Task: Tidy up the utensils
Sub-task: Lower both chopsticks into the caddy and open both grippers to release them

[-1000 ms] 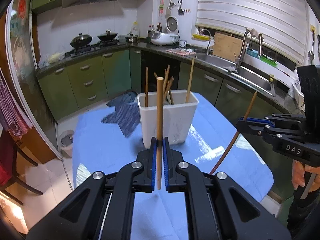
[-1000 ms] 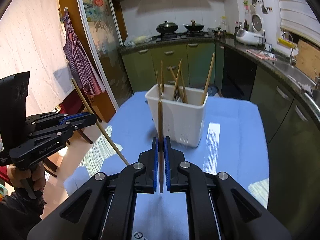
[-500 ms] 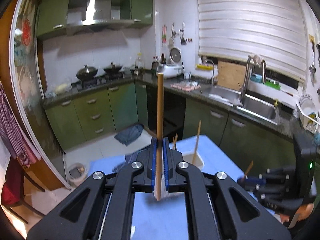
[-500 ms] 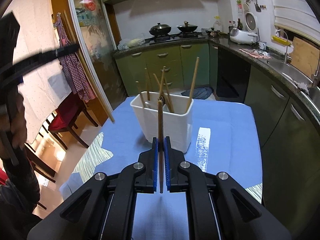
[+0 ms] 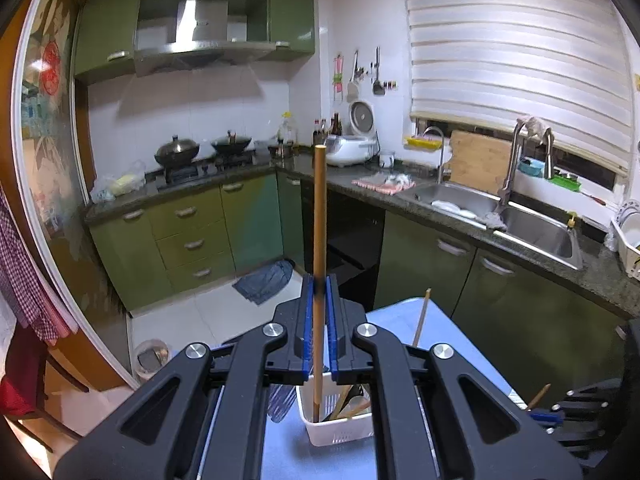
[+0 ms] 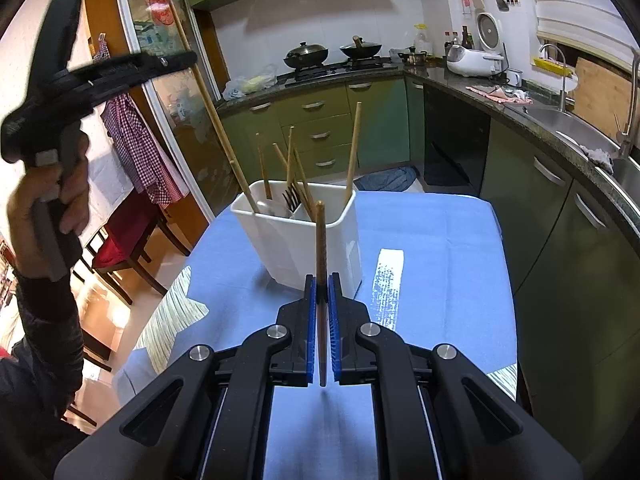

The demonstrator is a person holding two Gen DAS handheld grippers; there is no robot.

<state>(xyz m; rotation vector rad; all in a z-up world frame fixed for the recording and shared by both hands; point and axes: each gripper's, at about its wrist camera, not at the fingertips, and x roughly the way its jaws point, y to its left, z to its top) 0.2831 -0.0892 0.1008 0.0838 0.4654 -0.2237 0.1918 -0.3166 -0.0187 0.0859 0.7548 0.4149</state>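
one white holder (image 6: 304,248), two grippers, two held chopsticks (several more stand inside).

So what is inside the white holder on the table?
The white holder contains several wooden chopsticks and dark forks, separated by a divider. Its walls hide the bottom.

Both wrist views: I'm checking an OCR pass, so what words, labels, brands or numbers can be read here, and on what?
No text reads legibly in either view.
Red round sticker on the glass door: its mark is too blurred to read.
Bottles on the counter: labels too small to read.
Left gripper: its body is motion-blurred, no marking legible.
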